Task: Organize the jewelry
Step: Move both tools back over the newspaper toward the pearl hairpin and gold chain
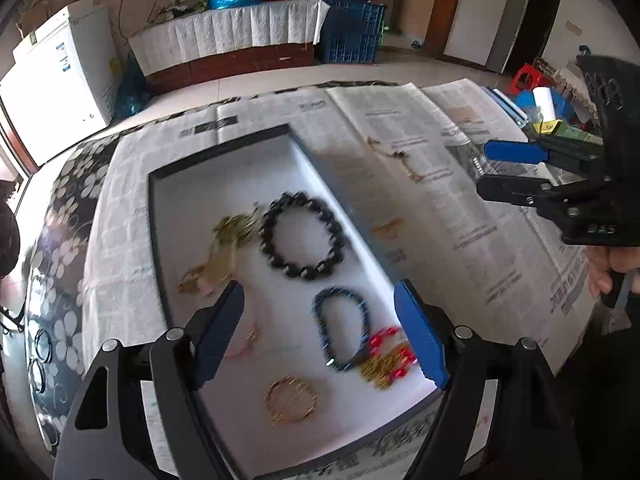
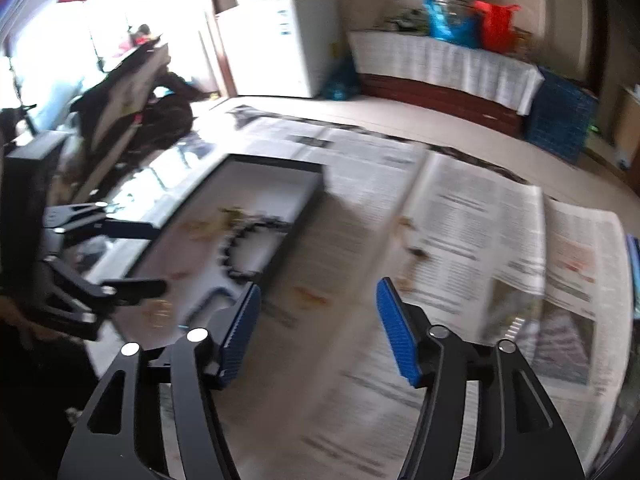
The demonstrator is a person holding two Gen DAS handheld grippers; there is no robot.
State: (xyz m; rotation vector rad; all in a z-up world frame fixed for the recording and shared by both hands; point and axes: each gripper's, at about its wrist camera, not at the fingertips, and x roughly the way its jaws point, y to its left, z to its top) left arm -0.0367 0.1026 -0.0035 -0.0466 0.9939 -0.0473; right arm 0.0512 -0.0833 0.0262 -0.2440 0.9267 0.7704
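Observation:
A black-rimmed tray with a white lining [image 1: 192, 208] lies on newspaper. In it are a black bead bracelet [image 1: 302, 236], a dark blue bead bracelet [image 1: 344, 330], a gold bangle [image 1: 291, 400], a red and gold piece [image 1: 390, 356], a gold chain [image 1: 224, 248] and a thin pink band [image 1: 244, 346]. My left gripper [image 1: 320, 300] is open and empty above the tray. A small gold piece [image 1: 404, 162] and an orange piece [image 1: 386, 229] lie on the newspaper beside the tray. My right gripper [image 2: 318, 300] is open and empty over the newspaper; the tray [image 2: 276, 168] is to its left.
Newspaper sheets [image 1: 420, 128] cover a floral tablecloth [image 1: 60, 240]. Small boxes and a white cylinder [image 1: 544, 104] sit at the table's far right. A white freezer [image 1: 56, 80], a covered bench [image 1: 224, 40] and a blue crate [image 1: 352, 32] stand beyond.

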